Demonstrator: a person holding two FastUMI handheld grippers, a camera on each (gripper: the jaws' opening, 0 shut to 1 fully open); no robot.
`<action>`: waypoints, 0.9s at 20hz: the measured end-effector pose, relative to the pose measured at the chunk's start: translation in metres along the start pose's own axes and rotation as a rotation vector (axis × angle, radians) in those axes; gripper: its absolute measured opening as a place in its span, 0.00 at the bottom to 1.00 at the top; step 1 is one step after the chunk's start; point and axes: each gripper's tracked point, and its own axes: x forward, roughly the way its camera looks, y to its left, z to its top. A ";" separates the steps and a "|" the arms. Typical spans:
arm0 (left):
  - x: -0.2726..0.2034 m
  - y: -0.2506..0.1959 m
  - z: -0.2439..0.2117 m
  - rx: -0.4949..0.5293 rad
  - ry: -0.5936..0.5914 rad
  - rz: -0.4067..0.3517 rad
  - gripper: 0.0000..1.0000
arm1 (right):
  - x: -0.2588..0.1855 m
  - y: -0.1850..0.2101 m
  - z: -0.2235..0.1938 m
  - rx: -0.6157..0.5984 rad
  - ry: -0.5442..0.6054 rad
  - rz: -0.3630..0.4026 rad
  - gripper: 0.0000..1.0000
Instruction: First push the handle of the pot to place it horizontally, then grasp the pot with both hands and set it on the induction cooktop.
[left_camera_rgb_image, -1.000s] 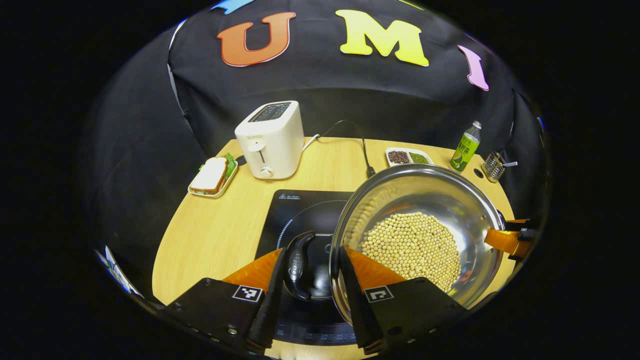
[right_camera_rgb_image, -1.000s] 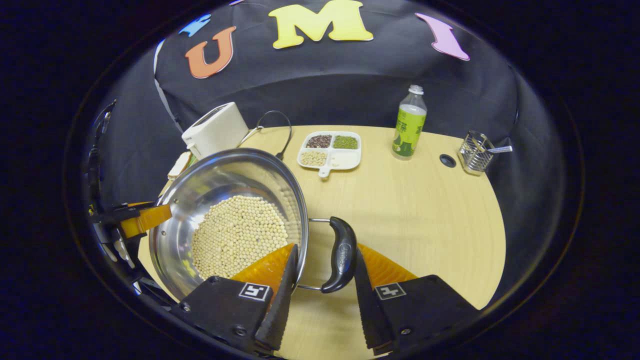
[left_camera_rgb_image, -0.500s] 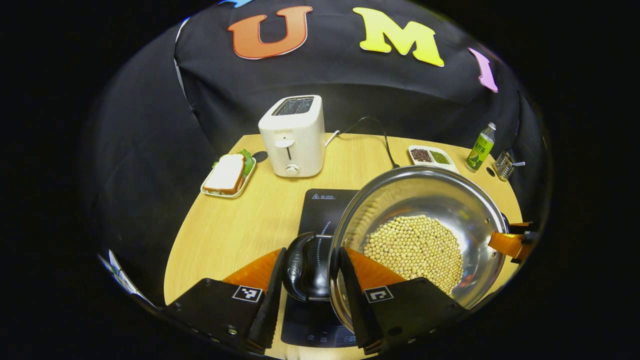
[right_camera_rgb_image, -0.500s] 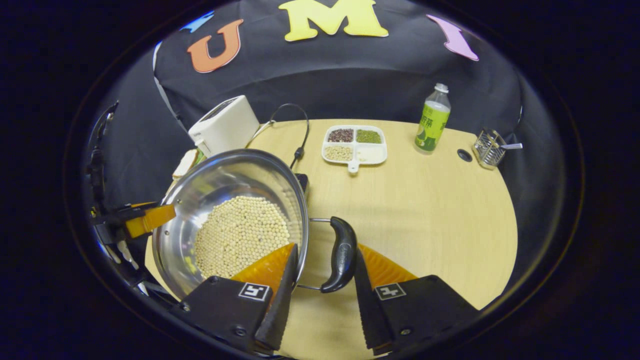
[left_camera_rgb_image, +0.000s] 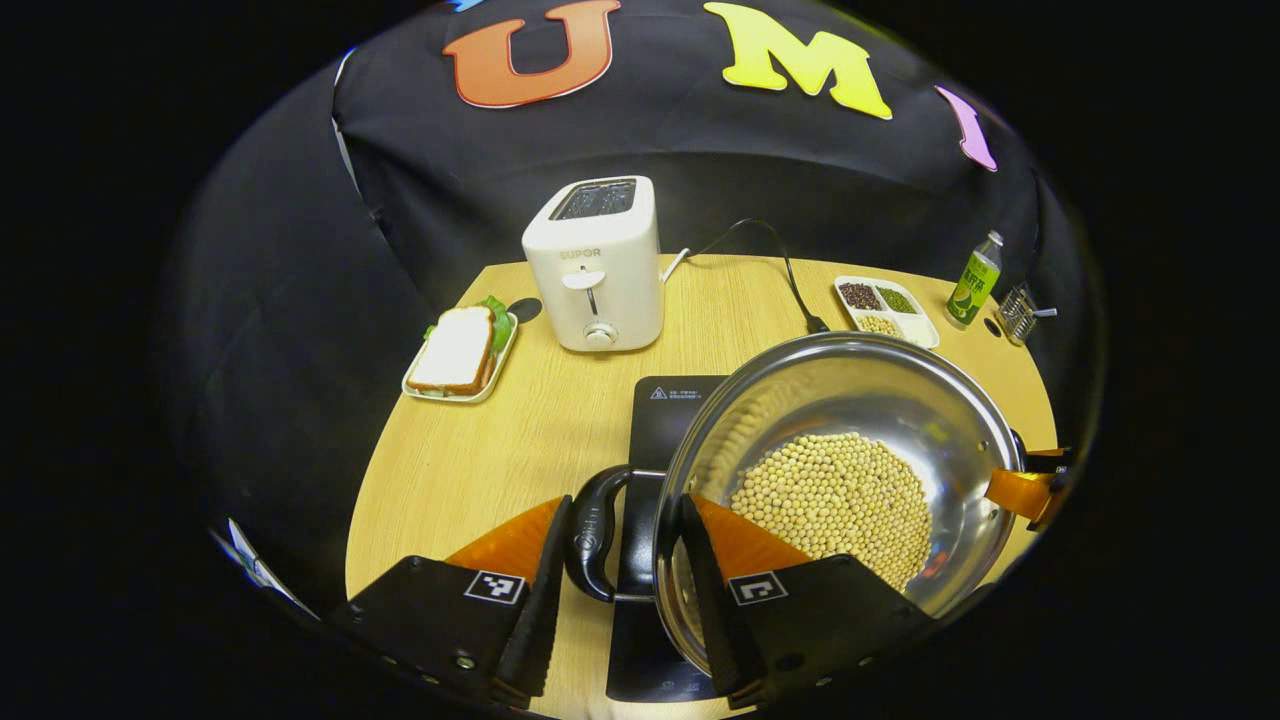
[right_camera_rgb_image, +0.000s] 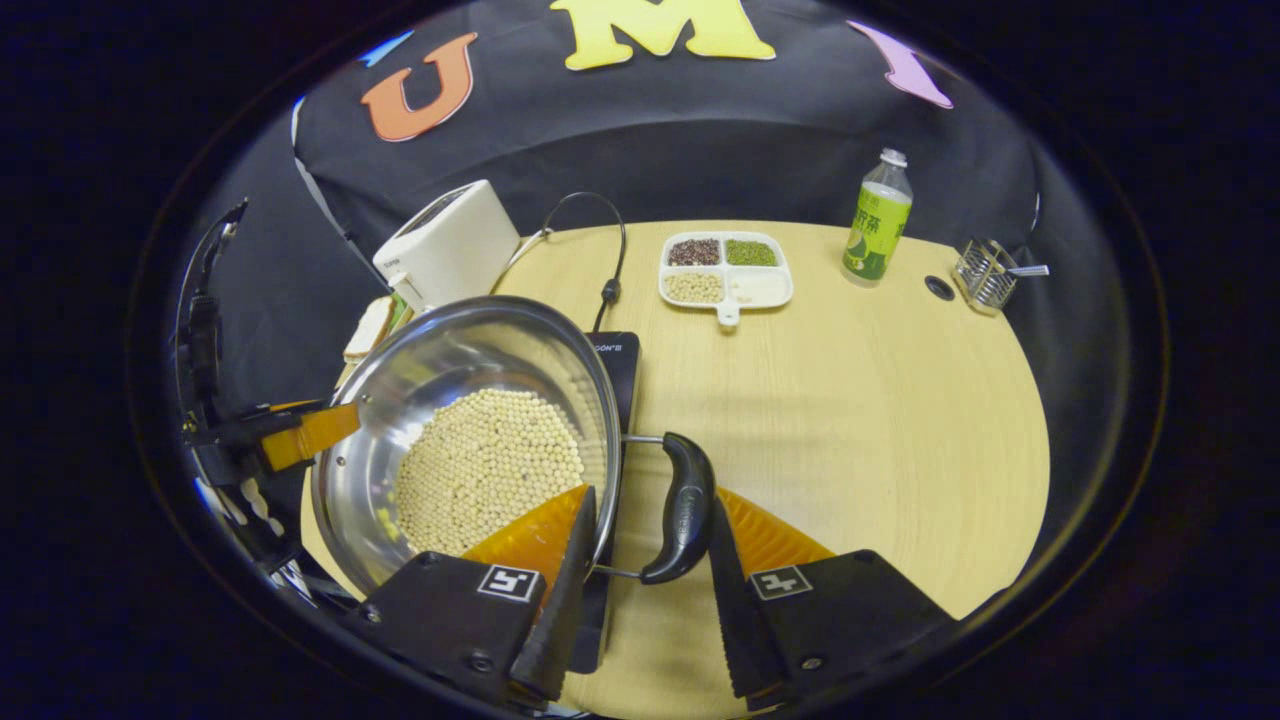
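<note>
A steel pot (left_camera_rgb_image: 840, 390) holding soybeans (left_camera_rgb_image: 835, 495) hangs over the black induction cooktop (left_camera_rgb_image: 665, 400); whether it touches the cooktop I cannot tell. My left gripper (left_camera_rgb_image: 624, 500) is shut on the pot, one finger outside the black left handle (left_camera_rgb_image: 590, 530), the other inside the rim. In the right gripper view the pot (right_camera_rgb_image: 470, 360) covers most of the cooktop (right_camera_rgb_image: 620, 360). My right gripper (right_camera_rgb_image: 651, 492) is shut the same way across the right handle (right_camera_rgb_image: 685, 500) and the rim. Both handles lie level. Each gripper also shows at the pot's far side, right gripper (left_camera_rgb_image: 1025, 490) and left gripper (right_camera_rgb_image: 290, 440).
A white toaster (left_camera_rgb_image: 597, 265) stands behind the cooktop, its cord (left_camera_rgb_image: 780, 255) trailing right. A sandwich plate (left_camera_rgb_image: 460, 355) lies at the left. A divided dish of beans (right_camera_rgb_image: 725, 280), a green bottle (right_camera_rgb_image: 877, 220) and a wire holder (right_camera_rgb_image: 985, 275) stand at the back right.
Both grippers have carried the pot leftward over the cooktop. The cooktop's right edge now shows beside the pot in the right gripper view, and the left handle overhangs its left edge.
</note>
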 end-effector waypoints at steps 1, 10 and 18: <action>0.002 0.002 -0.001 0.000 0.003 0.000 0.59 | -0.001 0.002 -0.001 -0.008 -0.003 -0.003 0.60; 0.006 0.004 0.000 0.027 -0.042 0.003 0.60 | 0.003 -0.001 -0.004 -0.018 -0.028 -0.030 0.60; 0.006 0.005 0.000 0.023 -0.045 -0.001 0.60 | 0.006 -0.003 -0.004 -0.008 -0.033 -0.036 0.60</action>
